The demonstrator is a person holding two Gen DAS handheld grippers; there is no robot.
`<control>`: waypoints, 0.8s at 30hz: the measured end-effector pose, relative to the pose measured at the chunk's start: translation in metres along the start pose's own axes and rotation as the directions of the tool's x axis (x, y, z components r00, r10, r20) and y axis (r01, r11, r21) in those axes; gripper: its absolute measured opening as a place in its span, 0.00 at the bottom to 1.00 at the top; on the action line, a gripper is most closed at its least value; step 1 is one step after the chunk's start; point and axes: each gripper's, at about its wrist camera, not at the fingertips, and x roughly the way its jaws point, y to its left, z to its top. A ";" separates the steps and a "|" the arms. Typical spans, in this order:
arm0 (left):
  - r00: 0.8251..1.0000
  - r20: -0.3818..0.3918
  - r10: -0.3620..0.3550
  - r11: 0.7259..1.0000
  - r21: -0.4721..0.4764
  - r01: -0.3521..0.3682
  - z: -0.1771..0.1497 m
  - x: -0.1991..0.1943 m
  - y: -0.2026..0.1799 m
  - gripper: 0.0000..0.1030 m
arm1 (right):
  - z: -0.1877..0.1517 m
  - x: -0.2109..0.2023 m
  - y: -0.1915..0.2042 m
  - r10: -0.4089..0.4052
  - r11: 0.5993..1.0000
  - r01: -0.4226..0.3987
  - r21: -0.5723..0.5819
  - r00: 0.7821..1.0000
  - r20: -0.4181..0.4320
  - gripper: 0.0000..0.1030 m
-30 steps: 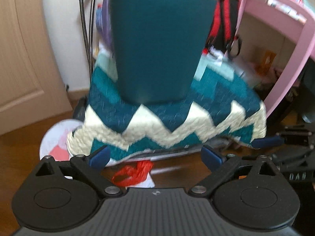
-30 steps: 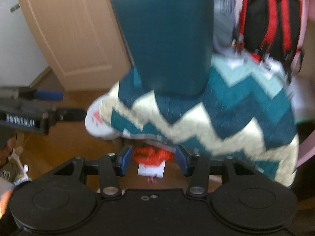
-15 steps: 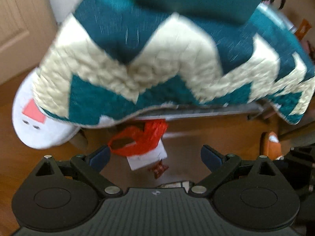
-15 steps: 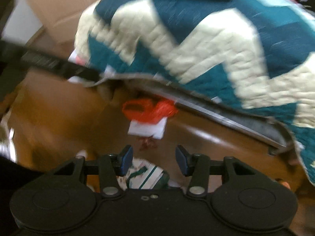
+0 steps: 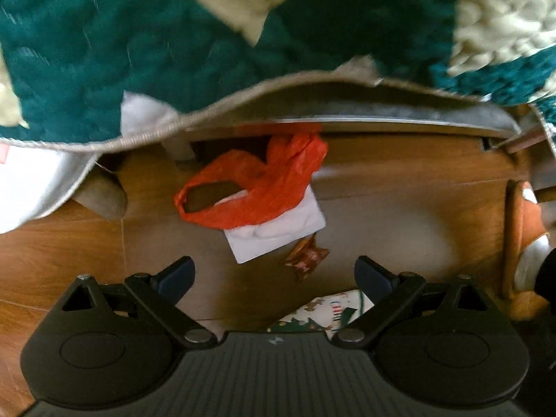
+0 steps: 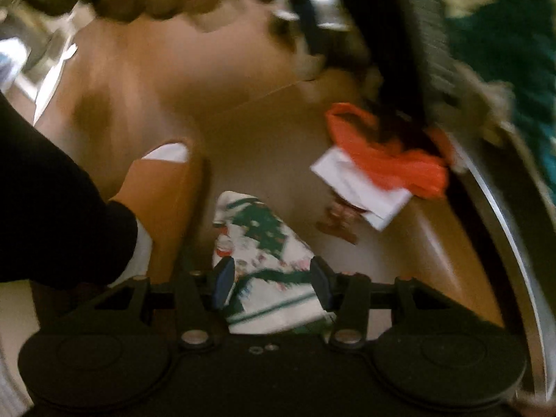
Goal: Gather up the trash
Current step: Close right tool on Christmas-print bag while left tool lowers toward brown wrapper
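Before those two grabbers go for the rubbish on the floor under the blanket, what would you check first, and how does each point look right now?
1. Right gripper open: ok, fingers apart.
2. Left gripper open: ok, nothing between its fingers.
3. Printed wrapper lined up with the right gripper: ok, it lies between the fingers; contact cannot tell.
4. Red bag reachable: ok, though its far end runs under the blanket edge.
5. White paper free: not ok, the red bag lies partly on it.
6. Small candy wrapper clear of the rest: ok.

A teal-and-cream quilt overhangs the wooden floor; orange slipper nearby.
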 end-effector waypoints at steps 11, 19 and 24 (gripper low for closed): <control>1.000 -0.009 -0.007 0.999 -0.036 0.007 -0.002 0.040 0.029 0.96 | 0.038 0.090 0.033 -0.038 0.982 0.033 -0.186 0.999 -0.026 0.48; 0.999 -0.042 -0.017 1.000 -0.023 0.017 -0.005 0.071 0.029 0.96 | 0.040 0.130 0.034 -0.058 0.968 0.032 -0.248 0.993 -0.099 0.47; 0.997 -0.052 -0.058 0.998 -0.006 0.058 -0.001 0.087 0.020 0.95 | 0.018 0.137 0.021 -0.026 0.978 -0.013 -0.207 0.982 -0.184 0.48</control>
